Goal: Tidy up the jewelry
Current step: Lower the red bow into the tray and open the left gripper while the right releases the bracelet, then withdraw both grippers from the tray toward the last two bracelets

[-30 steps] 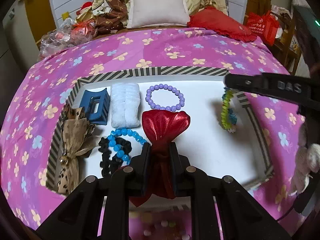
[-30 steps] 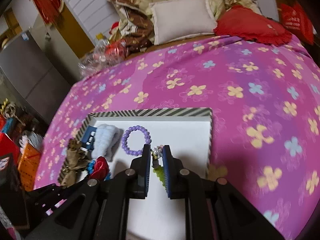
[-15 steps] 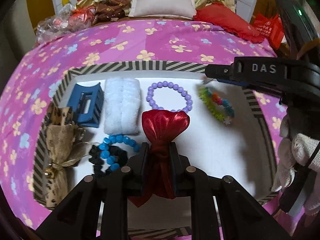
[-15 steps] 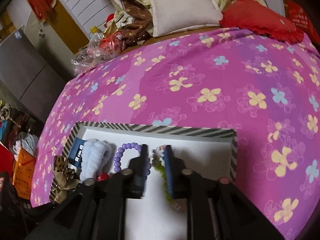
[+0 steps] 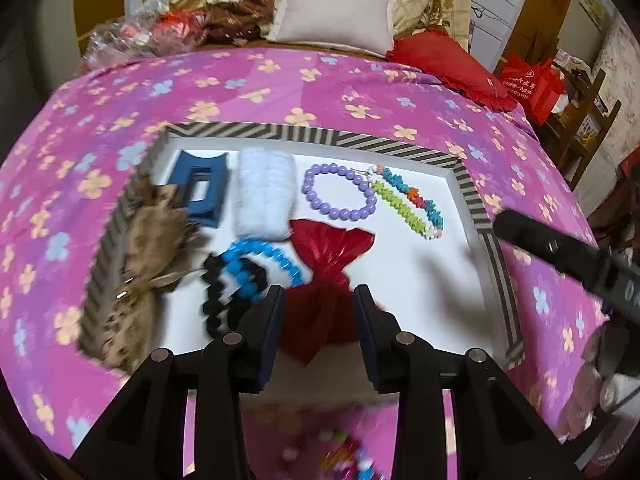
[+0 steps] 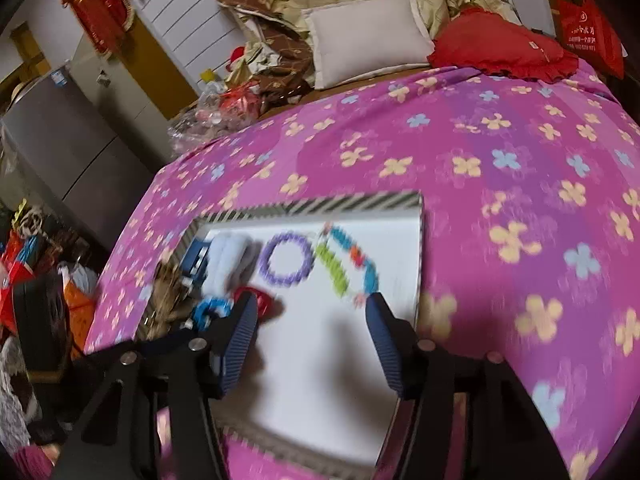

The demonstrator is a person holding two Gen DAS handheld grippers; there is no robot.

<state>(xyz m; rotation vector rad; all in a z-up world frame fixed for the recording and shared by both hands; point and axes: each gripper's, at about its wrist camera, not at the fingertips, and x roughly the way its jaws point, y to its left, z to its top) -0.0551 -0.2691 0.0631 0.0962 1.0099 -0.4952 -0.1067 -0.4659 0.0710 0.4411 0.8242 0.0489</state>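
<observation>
A white tray with a striped rim (image 5: 400, 145) lies on the pink flowered bed. In it lie a purple bead bracelet (image 5: 338, 192), a green and multicoloured bracelet (image 5: 412, 204), a red satin bow (image 5: 326, 268), a blue bead bracelet (image 5: 260, 264), a black scrunchie (image 5: 218, 300), a white fluffy band (image 5: 264, 192), a blue claw clip (image 5: 198, 186) and a leopard bow (image 5: 148, 248). My left gripper (image 5: 318, 320) is open around the red bow's tail. My right gripper (image 6: 312, 332) is open and empty above the tray (image 6: 360, 202), just short of the multicoloured bracelet (image 6: 348, 260).
Pillows (image 5: 336, 12) and a red cushion (image 5: 448, 64) lie at the head of the bed. Loose coloured beads (image 5: 344, 452) lie blurred on the bedspread below the tray. My right gripper's arm (image 5: 568, 256) crosses the tray's right side.
My left gripper opened and let go of the red bow. My right gripper opened, left the multicoloured bracelet beside the purple one, and drew back to the right.
</observation>
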